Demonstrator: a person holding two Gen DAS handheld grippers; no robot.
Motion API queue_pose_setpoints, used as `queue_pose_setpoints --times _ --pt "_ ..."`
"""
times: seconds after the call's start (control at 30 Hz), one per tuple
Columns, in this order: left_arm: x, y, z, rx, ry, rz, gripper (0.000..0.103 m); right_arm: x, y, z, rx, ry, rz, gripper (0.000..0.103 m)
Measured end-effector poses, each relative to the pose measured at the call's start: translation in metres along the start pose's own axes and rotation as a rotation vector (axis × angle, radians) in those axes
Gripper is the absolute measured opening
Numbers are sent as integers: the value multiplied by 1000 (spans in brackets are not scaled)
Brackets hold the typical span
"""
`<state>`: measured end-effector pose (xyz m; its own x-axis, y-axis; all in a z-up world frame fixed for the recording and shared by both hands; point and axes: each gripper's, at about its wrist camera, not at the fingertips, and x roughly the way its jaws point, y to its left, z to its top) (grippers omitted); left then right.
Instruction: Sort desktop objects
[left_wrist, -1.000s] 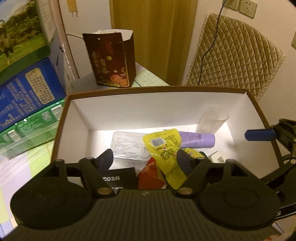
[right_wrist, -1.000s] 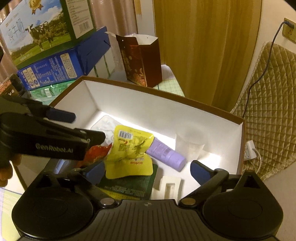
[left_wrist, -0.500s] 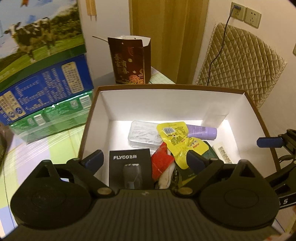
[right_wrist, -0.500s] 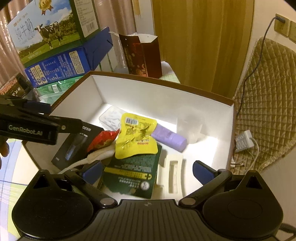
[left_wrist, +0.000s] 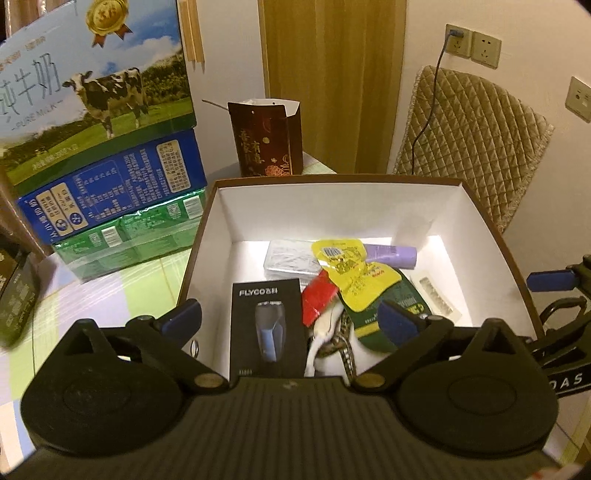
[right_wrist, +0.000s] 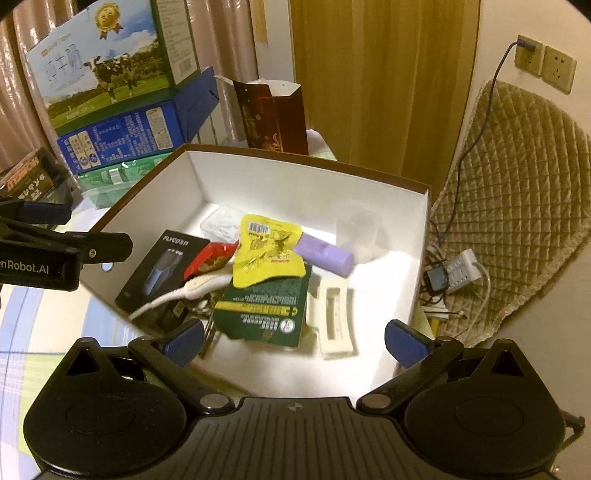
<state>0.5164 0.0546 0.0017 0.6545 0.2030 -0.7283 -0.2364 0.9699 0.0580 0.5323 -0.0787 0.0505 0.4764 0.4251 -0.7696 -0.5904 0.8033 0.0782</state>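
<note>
A brown box with white inside (left_wrist: 221, 221) (right_wrist: 258, 177) holds several items: a black FLYCO shaver box (left_wrist: 267, 328) (right_wrist: 162, 269), a yellow pouch (left_wrist: 354, 277) (right_wrist: 269, 254), a green pouch (right_wrist: 266, 310), a purple tube (left_wrist: 391, 254) (right_wrist: 325, 254), a red packet (left_wrist: 317, 299), a clear case (left_wrist: 288, 254) and a white clip (right_wrist: 334, 325). My left gripper (left_wrist: 291, 317) is open and empty above the box's near side. My right gripper (right_wrist: 295, 339) is open and empty above the box's near right.
Stacked milk cartons (left_wrist: 92, 110) (right_wrist: 110, 81) stand left of the box. A dark red gift bag (left_wrist: 266, 136) (right_wrist: 273, 114) stands behind it. A quilted chair cover (left_wrist: 472, 140) (right_wrist: 517, 206) and a power strip (right_wrist: 458, 273) lie right. The tablecloth (left_wrist: 110, 295) shows at left.
Both grippers have drawn back and up from the box, so more of its contents show. The left gripper's jaws have spread wider. The items in the box have not moved.
</note>
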Motion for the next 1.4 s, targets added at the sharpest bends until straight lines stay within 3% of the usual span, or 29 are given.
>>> queue_pose_setpoints --times 0.3,0.57,0.8,1.4 --pt "-36 -7 -31 27 -34 59 102 -30 10 -25 18 -38 2 101" --pt "-66 -3 -52 -24 -21 67 102 -58 33 -47 -94 -101 -50 101" --pt "-92 -6 -71 -47 -13 82 102 -74 41 -62 -88 -85 -16 101" --pt "-131 -14 -114 -78 45 90 102 -101 51 -98 -72 -66 -25 101"
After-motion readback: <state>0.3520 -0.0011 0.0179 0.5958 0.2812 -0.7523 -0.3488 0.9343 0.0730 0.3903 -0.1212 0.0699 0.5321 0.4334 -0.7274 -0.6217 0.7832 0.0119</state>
